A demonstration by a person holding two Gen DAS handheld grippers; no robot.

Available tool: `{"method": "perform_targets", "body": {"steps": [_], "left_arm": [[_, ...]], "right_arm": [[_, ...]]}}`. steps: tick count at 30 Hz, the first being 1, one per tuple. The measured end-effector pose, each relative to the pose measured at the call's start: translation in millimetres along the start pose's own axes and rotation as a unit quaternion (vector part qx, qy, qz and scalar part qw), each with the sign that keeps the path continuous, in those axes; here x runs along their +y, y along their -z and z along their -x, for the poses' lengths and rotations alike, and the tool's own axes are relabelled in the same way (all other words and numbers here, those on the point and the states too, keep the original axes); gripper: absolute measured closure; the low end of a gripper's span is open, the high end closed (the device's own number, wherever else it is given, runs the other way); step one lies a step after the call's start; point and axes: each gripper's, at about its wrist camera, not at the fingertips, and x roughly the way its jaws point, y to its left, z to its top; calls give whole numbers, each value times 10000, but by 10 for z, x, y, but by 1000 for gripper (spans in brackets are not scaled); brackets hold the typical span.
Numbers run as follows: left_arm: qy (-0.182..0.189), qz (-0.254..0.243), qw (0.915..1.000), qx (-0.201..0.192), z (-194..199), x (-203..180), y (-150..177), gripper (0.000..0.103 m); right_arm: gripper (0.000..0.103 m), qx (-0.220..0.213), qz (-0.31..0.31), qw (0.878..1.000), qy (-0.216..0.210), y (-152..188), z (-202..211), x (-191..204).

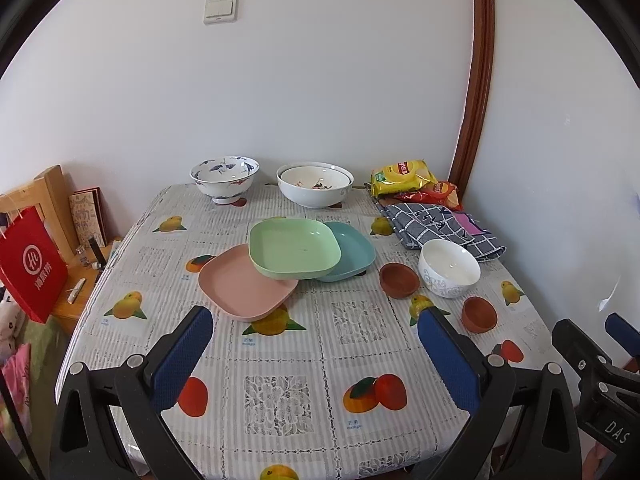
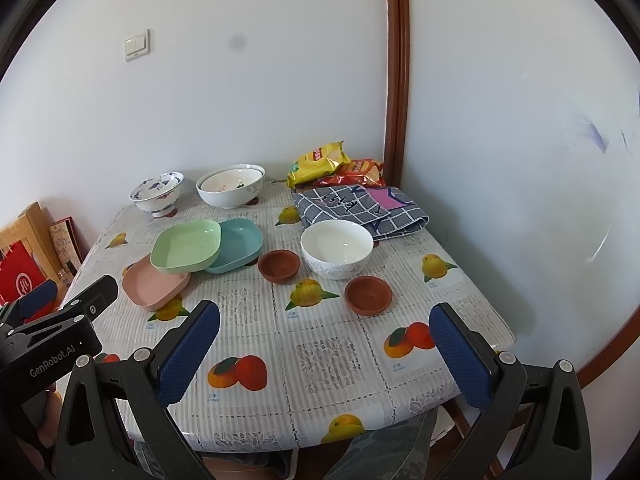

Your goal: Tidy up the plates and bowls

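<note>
Grippers hover level over the near edge of the table (image 1: 280, 364) — left gripper (image 1: 316, 320) and right gripper (image 2: 324, 316) side by side, jaws wide apart, empty. Green plate (image 1: 294, 252) rests across pink plate (image 1: 240, 284) and teal plate (image 1: 356, 250); white bowl (image 2: 337, 249) sits between two brown dishes (image 2: 279, 265).

Both wrist cameras look down from the near edge across the bench (image 1: 304, 360), side by side, sharing its dishes.
</note>
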Motion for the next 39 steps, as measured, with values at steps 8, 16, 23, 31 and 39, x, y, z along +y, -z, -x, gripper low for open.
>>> {"method": "perform_targets", "body": {"steps": [8, 16, 23, 31, 39], "left_arm": [[-36, 135, 9998, 102, -210, 112, -88, 0], [-62, 303, 9989, 348, -537, 315, -197, 1], [-215, 477, 9971, 548, -917, 542, -249, 5], [-358, 571, 9942, 832, -1340, 722, -326, 9], [-379, 537, 9931, 967, -1737, 858, -492, 20]], "right_arm": [[0, -93, 94, 9999, 30, -76, -191, 77], [0, 78, 53, 9999, -113, -200, -462, 189], [1, 347, 45, 9982, -494, -270, -794, 417], [7, 621, 150, 9947, -809, -397, -1278, 729], [25, 970, 135, 9895, -1066, -494, -1804, 964]]}}
